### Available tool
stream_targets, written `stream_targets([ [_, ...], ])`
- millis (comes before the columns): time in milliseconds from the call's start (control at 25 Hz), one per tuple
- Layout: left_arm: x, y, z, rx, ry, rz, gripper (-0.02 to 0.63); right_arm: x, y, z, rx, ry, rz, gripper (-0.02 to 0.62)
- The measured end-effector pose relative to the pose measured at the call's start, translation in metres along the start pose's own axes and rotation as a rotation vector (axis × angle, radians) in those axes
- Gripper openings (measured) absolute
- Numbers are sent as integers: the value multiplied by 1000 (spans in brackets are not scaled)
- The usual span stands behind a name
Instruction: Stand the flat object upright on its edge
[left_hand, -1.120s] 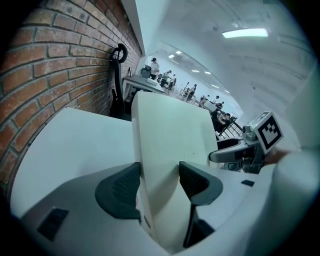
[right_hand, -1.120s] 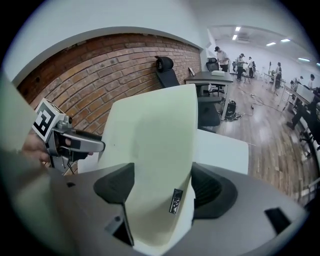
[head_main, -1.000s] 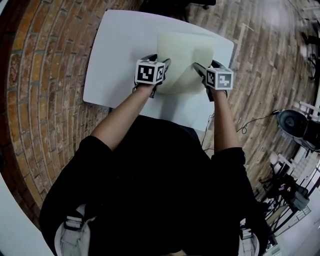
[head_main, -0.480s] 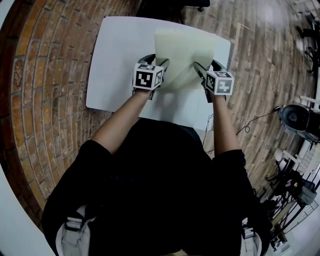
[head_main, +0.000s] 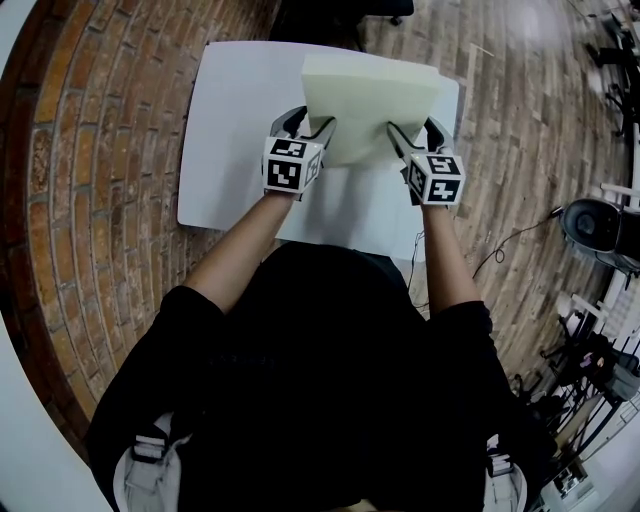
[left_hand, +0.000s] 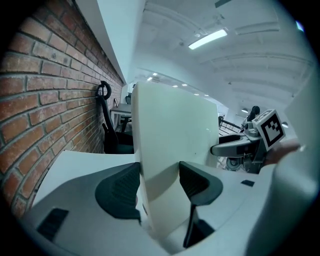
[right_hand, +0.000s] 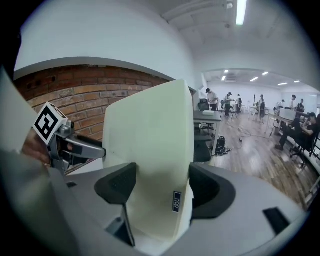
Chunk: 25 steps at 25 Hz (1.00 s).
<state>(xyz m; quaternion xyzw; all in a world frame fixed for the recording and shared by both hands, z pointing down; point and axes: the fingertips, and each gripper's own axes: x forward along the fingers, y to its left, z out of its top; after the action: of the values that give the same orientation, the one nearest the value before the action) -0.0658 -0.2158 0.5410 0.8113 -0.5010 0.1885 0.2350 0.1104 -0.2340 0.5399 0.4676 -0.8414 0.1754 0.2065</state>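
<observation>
A pale cream flat pad (head_main: 370, 100) stands tilted over the white table (head_main: 240, 120), its near edge lifted and its far edge toward the table's back. My left gripper (head_main: 305, 128) is shut on the pad's left near corner, and my right gripper (head_main: 415, 132) is shut on the right near corner. In the left gripper view the pad (left_hand: 170, 135) rises steeply between the left gripper's (left_hand: 160, 182) dark pads, with the right gripper (left_hand: 235, 147) across it. In the right gripper view the pad (right_hand: 150, 140) fills the right gripper's (right_hand: 162, 187) jaws, and a small label (right_hand: 177, 201) shows on its edge.
The table stands on a brick-patterned floor (head_main: 90, 200). A dark chair (head_main: 330, 10) sits at the far side. Equipment and cables (head_main: 600, 230) lie to the right. A brick wall (left_hand: 45, 100) is at the left, and people and desks (right_hand: 235, 107) are far off.
Both grippers have risen with the pad's near edge. The pad now stands steeper, covering less of the table.
</observation>
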Motion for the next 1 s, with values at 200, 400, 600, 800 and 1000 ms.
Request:
stream_targets([
  [200, -8, 2, 16, 62, -92, -6, 258, -4, 2, 14, -27, -92, -36, 339],
  [400, -13, 6, 24, 114, -162, -10, 256, -8, 12, 21, -38, -156, -56, 339],
  [600, -15, 8, 25, 151, -213, -32, 256, -10, 16, 22, -79, -208, -84, 341],
  [800, -15, 7, 26, 186, -250, -44, 256, -11, 17, 17, -93, -233, -106, 341],
  [1000, -20, 8, 24, 229, -281, -40, 256, -13, 22, 10, -107, -237, -122, 341],
])
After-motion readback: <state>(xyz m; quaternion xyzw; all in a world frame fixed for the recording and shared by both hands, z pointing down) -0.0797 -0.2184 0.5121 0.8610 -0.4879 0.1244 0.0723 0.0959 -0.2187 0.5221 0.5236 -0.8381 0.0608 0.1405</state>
